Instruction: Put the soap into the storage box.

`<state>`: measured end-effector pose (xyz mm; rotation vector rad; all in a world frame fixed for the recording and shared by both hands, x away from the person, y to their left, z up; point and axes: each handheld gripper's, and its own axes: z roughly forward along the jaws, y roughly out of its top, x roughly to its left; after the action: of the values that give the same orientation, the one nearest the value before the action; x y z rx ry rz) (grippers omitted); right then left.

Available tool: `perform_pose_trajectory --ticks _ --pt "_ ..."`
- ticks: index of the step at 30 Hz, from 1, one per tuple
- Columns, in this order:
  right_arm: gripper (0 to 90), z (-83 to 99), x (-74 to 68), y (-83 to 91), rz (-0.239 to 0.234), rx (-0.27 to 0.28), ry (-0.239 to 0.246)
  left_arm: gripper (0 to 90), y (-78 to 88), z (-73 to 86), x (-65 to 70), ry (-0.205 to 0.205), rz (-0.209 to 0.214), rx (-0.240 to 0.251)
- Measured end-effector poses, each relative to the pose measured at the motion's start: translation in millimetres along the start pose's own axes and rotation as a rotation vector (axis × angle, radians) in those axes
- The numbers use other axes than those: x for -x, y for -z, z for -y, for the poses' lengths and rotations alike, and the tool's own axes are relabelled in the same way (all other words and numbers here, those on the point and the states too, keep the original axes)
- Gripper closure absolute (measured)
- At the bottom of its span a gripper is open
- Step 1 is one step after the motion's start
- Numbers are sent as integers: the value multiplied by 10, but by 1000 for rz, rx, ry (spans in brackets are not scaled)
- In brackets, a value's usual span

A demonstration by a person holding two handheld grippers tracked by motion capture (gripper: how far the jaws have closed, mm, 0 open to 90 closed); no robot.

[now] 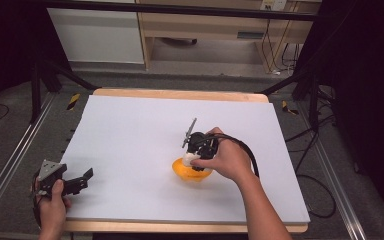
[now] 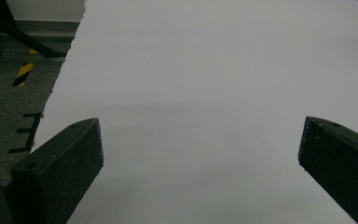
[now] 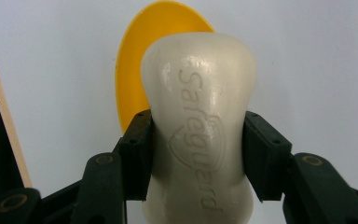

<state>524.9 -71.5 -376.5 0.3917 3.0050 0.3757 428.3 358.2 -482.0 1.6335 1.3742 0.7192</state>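
Bare forearms, black left gripper (image 1: 82,179) with grey 3-cornered plate, right gripper (image 3: 196,154) black with round screws

**Bright worktop, dark surroundings**

In the high view we see the white worktop (image 1: 145,135) evenly lit from above, while the floor and both side margins fall into near black. The picture is slightly soft and grainy. In the left gripper view we find a broad, faint shadow band across the sheet and dim, blurred jaws. In the right gripper view, the soap bar (image 3: 200,121) carries small glossy highlights, its embossed lettering sharp; the edges darken.
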Motion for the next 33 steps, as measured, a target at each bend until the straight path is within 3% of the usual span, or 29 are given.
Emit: perform_pose_trajectory --ticks 5,9,12,20,21,25,27,30,33 --pt "497 -44 -22 -80 -18 -5 64 0 -1 1 1 4 1 -1" --pt "496 -60 -33 -128 -34 -21 72 0 -1 -1 0 -3 0 -2" --pt "496 -72 -29 -162 -33 -15 120 0 -2 -1 -1 -3 1 -3" --pt "496 -98 -30 -238 -48 -31 114 0 -1 0 -1 -2 1 -2" --pt "496 -93 -18 -251 -50 -22 129 0 -1 0 -1 -1 2 -1" --pt "494 -97 -27 -250 -49 -32 108 0 -2 0 0 3 3 -1" --pt "487 -95 -22 -240 -45 -19 115 0 -1 0 -2 0 2 -1" --pt "366 -70 2 -182 -34 38 97 0 -2 1 0 5 3 -1" --pt "347 -20 18 -77 -31 63 74 0 -2 0 -2 -1 2 -2"
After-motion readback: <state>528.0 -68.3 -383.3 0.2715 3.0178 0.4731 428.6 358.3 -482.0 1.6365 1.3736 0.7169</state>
